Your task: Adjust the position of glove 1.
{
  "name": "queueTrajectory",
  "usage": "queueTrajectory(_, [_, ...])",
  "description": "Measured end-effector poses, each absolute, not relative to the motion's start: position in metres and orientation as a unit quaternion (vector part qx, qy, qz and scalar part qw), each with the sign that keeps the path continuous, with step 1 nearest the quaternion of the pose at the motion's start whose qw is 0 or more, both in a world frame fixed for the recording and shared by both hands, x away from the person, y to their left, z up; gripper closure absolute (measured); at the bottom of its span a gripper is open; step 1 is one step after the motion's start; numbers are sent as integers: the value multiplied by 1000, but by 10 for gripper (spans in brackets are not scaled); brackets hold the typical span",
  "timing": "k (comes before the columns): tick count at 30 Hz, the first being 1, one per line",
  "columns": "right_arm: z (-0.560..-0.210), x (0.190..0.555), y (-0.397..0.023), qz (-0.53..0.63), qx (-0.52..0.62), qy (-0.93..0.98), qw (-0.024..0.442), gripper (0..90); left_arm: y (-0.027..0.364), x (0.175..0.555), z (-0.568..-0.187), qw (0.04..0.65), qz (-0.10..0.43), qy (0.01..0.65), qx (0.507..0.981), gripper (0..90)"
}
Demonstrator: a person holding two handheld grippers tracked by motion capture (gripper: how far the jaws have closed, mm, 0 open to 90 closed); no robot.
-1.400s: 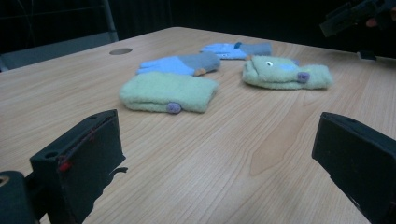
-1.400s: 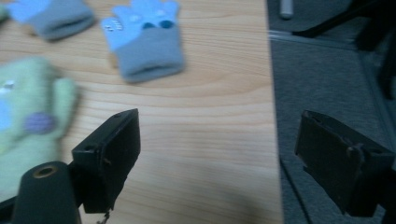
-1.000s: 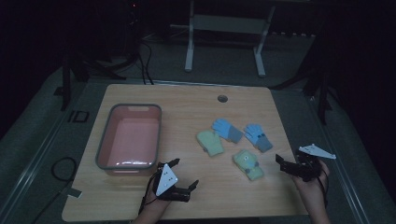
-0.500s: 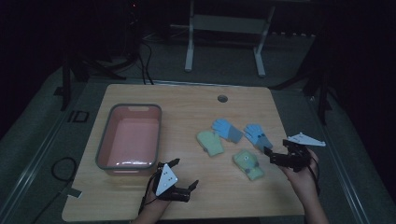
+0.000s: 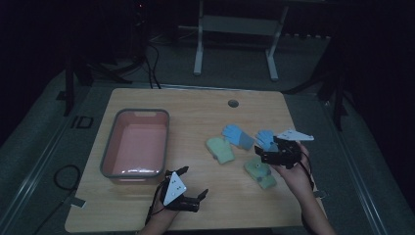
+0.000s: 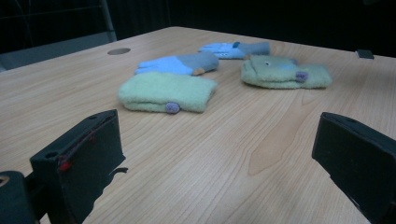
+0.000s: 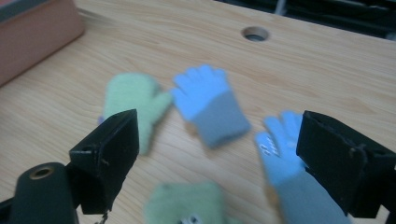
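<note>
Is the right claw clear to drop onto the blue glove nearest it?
Probably yes: the right claw hovers open beside that blue glove, and nothing lies between them; the green mitten sits just alongside.

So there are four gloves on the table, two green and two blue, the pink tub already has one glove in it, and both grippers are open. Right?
Not quite: the pink tub holds nothing, as the high view shows. The rest stands: two green gloves and two blue gloves lie on the table, and the left gripper and right gripper are both open.
</note>
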State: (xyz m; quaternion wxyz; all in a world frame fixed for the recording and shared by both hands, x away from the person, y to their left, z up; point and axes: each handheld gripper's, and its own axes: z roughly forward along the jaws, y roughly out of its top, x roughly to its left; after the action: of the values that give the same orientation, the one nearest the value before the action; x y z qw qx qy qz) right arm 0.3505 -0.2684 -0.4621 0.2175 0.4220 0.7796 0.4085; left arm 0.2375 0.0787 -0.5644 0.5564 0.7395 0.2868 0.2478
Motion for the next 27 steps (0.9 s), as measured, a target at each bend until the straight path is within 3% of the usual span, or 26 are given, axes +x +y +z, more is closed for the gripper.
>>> queueTrajectory(19, [-480,384,-207,399,377,815,184,201,79,238,-564,557,246,286,740,21])
queueTrajectory(24, [-490,391,-190,395,357,828,177,255,79,237,-564,558,247,286,739,21])
queueTrajectory(27, [-498,396,-179,387,350,837,164,351,79,237,-564,558,246,285,740,21])
